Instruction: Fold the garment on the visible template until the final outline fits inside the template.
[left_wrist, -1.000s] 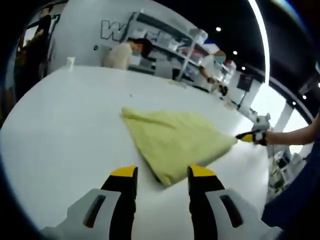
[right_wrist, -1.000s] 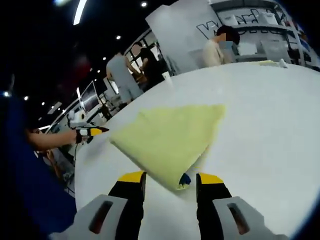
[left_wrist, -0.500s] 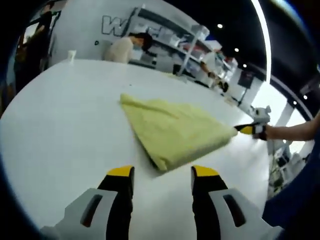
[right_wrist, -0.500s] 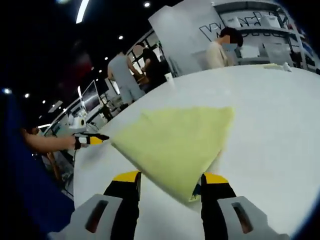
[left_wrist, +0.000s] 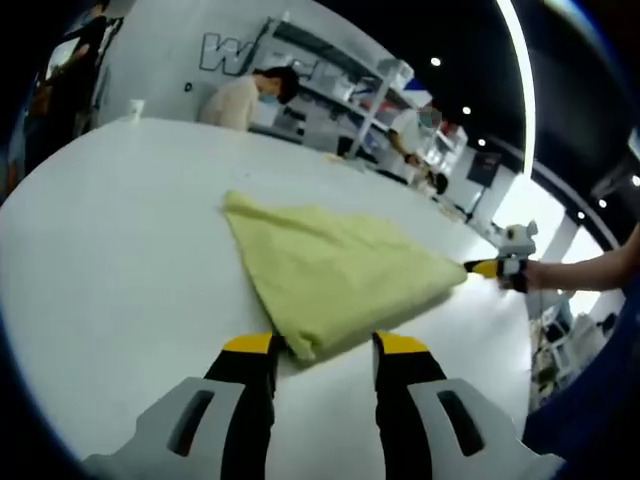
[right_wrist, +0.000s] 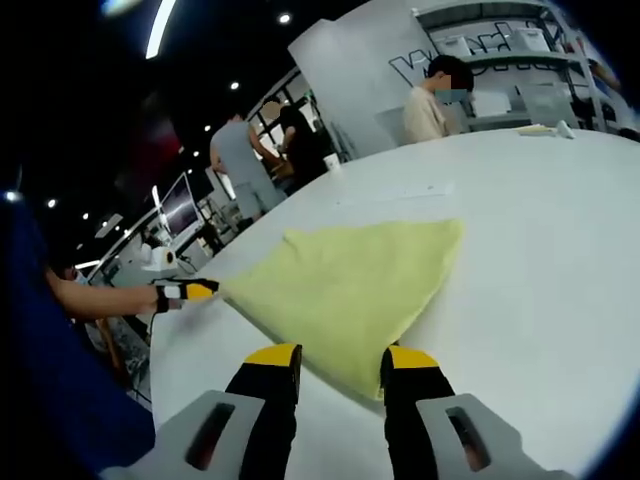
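Cloth, a folded pale-yellow garment (left_wrist: 335, 275), lies on the white round table (left_wrist: 110, 250); left gripper (left_wrist: 322, 345) and right gripper (right_wrist: 337, 357) each straddle a corner, jaws apart, clamping nothing.

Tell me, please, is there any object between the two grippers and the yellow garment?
Nothing visible stands in the way. The left gripper has a corner of the yellow garment between its open jaws, and the right gripper has another corner. Around the garment, only the bare white table shows.
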